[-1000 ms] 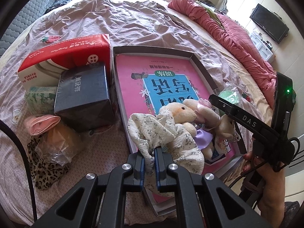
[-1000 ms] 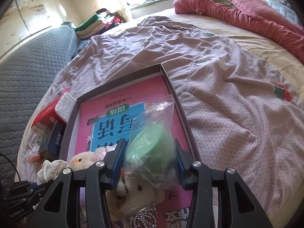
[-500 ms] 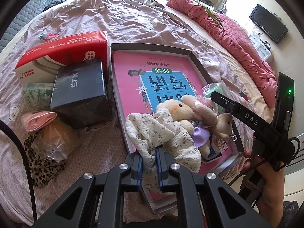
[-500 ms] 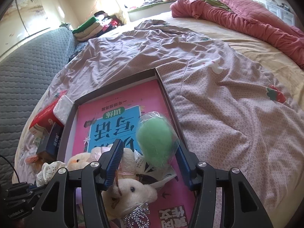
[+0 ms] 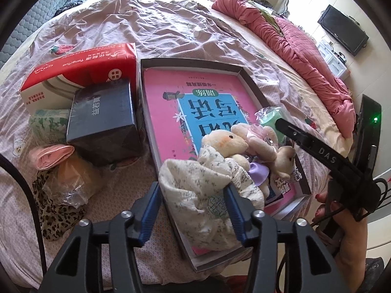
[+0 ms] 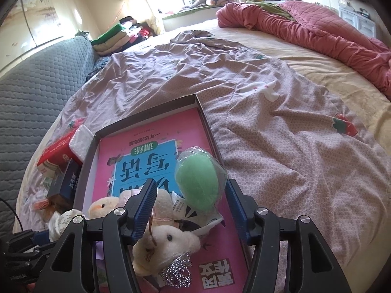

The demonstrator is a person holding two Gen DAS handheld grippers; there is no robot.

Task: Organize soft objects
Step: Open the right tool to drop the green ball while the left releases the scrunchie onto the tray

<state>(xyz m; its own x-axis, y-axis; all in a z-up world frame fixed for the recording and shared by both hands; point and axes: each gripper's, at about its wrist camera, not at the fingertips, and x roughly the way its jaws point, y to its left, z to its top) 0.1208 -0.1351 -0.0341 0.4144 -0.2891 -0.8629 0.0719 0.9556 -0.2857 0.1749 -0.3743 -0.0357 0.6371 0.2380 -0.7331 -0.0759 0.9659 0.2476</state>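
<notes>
A shallow dark box with a pink book in it lies on the bed. At its near end sits a white floral cloth bundle, loose between the jaws of my left gripper, which are opening. Beside the cloth lie two cream plush toys. My right gripper is also opening. A green sponge in a clear bag rests in the box between its blue pads, touching neither. One plush toy lies under that gripper. One of its fingers crosses the left wrist view.
Left of the box stand a red tissue pack and a dark carton. Near them lie a green-patterned pack, a pink roll, a bagged orange item and leopard cloth. A pink quilt runs along the far right.
The left jaws, pinched on the floral cloth, have spread and let it go. The right jaws widened and the bagged green sponge dropped from their grip into the box.
</notes>
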